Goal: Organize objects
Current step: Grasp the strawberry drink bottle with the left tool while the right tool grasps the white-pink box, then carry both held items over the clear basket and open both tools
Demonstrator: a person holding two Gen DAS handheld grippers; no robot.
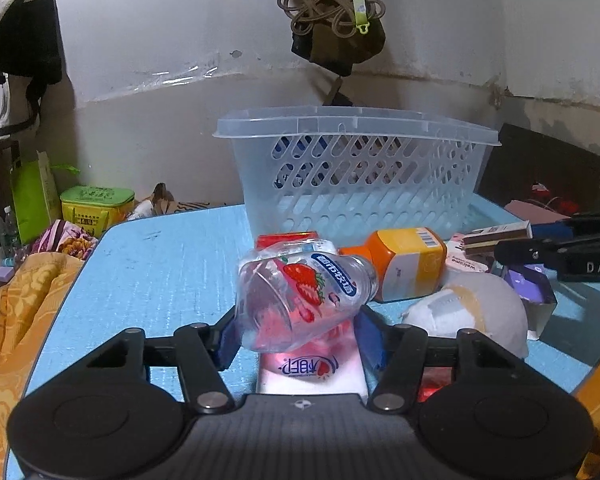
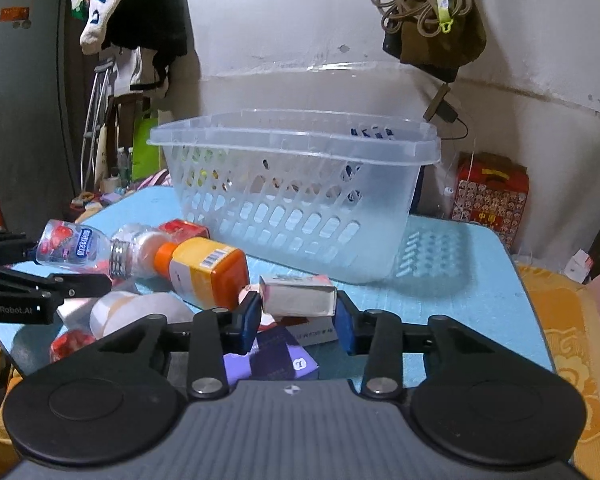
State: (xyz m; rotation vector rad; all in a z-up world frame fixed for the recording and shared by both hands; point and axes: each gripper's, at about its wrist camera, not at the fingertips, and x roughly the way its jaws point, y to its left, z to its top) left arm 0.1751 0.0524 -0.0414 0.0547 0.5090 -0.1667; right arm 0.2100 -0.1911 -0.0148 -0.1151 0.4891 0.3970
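My left gripper (image 1: pixel 296 332) is shut on a clear strawberry-label bottle (image 1: pixel 304 296), held tilted above the blue table (image 1: pixel 160 272); the bottle also shows in the right wrist view (image 2: pixel 76 250). My right gripper (image 2: pixel 298 316) is shut on a small white and pink box (image 2: pixel 298 296), lifted above the pile. A clear plastic basket (image 1: pixel 356 172) stands at the back of the table, also in the right wrist view (image 2: pixel 296 188). An orange bottle (image 1: pixel 408 260) lies on its side in front of the basket, also in the right wrist view (image 2: pixel 204 272).
A white cap (image 1: pixel 468 312), a purple box (image 2: pixel 276 356), a red packet (image 1: pixel 288 238) and a pink-white box (image 1: pixel 312 368) lie on the table. Orange bedding (image 1: pixel 16 320) lies left of the table. Bags hang on the wall (image 1: pixel 332 20).
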